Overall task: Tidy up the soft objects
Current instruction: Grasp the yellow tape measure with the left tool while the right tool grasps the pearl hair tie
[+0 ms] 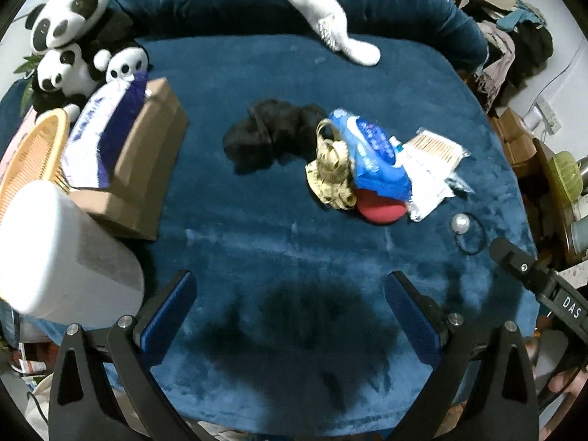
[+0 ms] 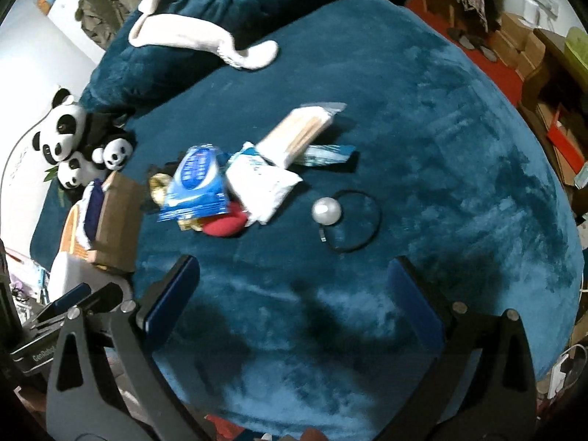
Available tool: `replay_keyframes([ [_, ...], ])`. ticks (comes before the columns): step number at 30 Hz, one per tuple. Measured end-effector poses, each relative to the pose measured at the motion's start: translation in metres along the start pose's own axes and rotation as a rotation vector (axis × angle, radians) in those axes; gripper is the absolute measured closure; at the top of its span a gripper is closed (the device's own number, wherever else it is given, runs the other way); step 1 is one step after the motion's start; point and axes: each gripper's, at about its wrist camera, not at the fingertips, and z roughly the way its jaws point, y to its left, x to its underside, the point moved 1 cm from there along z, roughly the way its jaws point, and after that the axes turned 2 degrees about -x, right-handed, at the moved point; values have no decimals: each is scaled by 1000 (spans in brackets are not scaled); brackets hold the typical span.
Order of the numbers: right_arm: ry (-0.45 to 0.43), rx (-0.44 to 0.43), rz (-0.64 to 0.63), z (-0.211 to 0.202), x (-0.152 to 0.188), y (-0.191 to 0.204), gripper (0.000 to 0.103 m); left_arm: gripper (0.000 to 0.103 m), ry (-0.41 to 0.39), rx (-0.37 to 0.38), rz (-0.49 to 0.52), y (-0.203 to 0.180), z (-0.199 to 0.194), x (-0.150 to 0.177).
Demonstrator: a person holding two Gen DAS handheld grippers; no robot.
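On the blue plush surface lies a heap: a black soft cloth, a gold patterned scrunchie, a blue tissue pack, a red round pad, a white packet and a bag of cotton swabs. A black hair tie with a pearl lies to the right. My left gripper hovers open, near of the heap. My right gripper is open just near of the hair tie.
A cardboard box holding a purple-white pack stands at left, with a woven basket and a white container beside it. Panda plush toys sit at back left. A white plush limb rests on the back cushion.
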Motion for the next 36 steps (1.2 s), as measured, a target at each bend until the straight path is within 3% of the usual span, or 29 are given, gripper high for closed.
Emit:
replay_keyframes([
  [8,-13,55,-16,25,-14,-13,2,1,11,31,-40,12,32,-10],
  [17,-3,80,-82,63,-24,-11,50,2,-18,39,-41,10,59,-27],
  [19,-6,116,-95,67,-22,-11,77,3,-23,34,-38,10,64,-31],
  [25,-1,83,-48,63,-21,-24,78,12,-25,53,-12,4,83,-42],
  [36,-2,89,-44,71,-22,-23,78,18,-71,152,62,-19,100,-60],
])
